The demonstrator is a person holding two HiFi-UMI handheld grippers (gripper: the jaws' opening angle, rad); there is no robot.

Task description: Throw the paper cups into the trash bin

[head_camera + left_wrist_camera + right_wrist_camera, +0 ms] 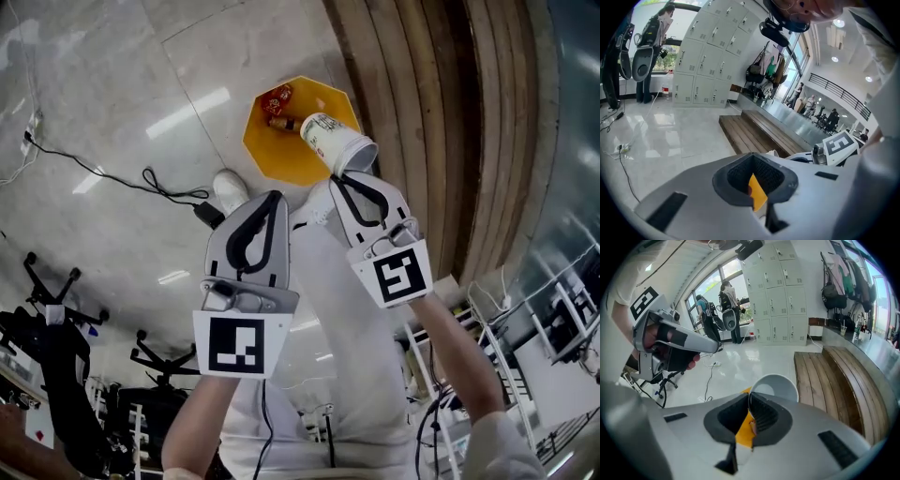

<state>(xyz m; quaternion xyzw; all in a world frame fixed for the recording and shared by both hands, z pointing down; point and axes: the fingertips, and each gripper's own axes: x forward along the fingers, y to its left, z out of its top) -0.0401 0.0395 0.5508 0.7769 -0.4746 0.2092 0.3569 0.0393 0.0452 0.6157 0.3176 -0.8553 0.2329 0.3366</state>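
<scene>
The person looks down at a shiny gray floor (112, 84). An orange trash bin (292, 157) stands on the floor, just beside some long brown wooden boards (422, 94). Some red things (277, 97) lie in the bin. The right gripper (343, 178) has a white paper cup (337, 142). Its fingers (811, 427) are nearly closed and pinch the rim of the cup. The cup is tipped on its side, and in the head view it hangs over the edge of the bin. In the right gripper view the open mouth of the cup (780, 387) shows just past the fingertips, and a bit of the orange bin (743, 433) shows through the gap under it. The left gripper (272, 197) is close beside the right one, on the near side of the bin. Its fingers (693, 187) are closed with the tips together, and they hold nothing. In the left gripper view a slice of the orange bin (758, 197) shows through the hole between them. A white shoe (228, 187) stands on the floor next to the bin. A black cable (112, 178) lies on the floor to the left. Pale lockers (708, 51) stand by the far wall.
</scene>
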